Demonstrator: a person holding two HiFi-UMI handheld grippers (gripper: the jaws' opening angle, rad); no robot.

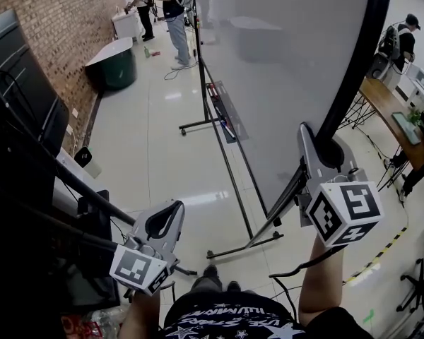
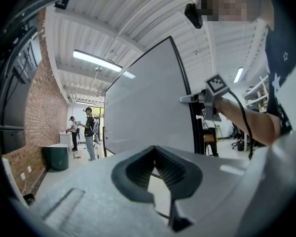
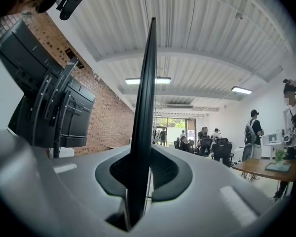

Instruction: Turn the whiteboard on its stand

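The big whiteboard (image 1: 283,69) hangs tilted in its black stand (image 1: 230,161), and its black frame edge (image 1: 360,62) runs down on the right. My right gripper (image 1: 324,149) is shut on that edge low down. In the right gripper view the frame edge (image 3: 145,107) stands upright between the pads of the right gripper (image 3: 140,154). My left gripper (image 1: 171,207) hangs lower left, apart from the board, jaws together and empty. The left gripper view looks past the left gripper (image 2: 155,149) at the whiteboard (image 2: 143,107) and the right gripper (image 2: 195,98) on its edge.
A black screen rack (image 1: 21,119) stands close on my left against the brick wall (image 1: 63,27). The stand's foot (image 1: 244,244) lies just ahead of my feet. A green bin (image 1: 116,66) and two people (image 1: 173,13) are far back; a wooden table (image 1: 385,104) and a person (image 1: 403,44) are right.
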